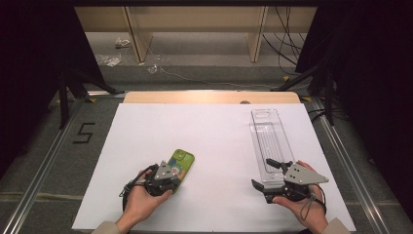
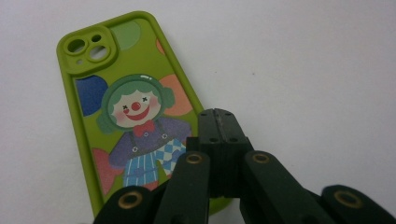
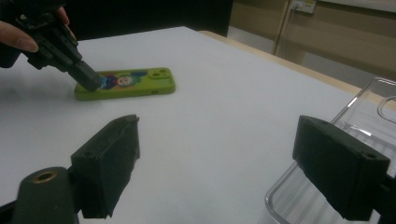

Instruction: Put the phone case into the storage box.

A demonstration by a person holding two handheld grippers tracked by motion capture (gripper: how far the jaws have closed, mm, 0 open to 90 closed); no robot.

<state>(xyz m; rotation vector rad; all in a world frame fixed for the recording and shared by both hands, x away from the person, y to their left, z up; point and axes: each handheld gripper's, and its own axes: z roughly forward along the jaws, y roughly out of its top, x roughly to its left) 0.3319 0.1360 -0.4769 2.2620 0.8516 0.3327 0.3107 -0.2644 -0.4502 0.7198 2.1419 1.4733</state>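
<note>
Two grippers at a white table sheet [image 1: 214, 146], one in each hand. Left gripper [image 1: 171, 184]: jaws pressed together with nothing between them, tips over the near end of the green phone case [image 1: 178, 166]. From the left gripper view the closed tips sit above the case's lower right part, beside the clown print; whether they touch the case cannot be told. The case lies flat, printed back up, camera cut-outs at the far end, on the left half of the sheet. Right gripper [image 1: 267, 175]: jaws wide apart, nothing clamped. One jaw stands over the near end of the clear plastic tray [image 1: 269, 141], the other over bare sheet just left of it. Tray runs lengthwise away from the person on the right half, well apart from the case.
</note>
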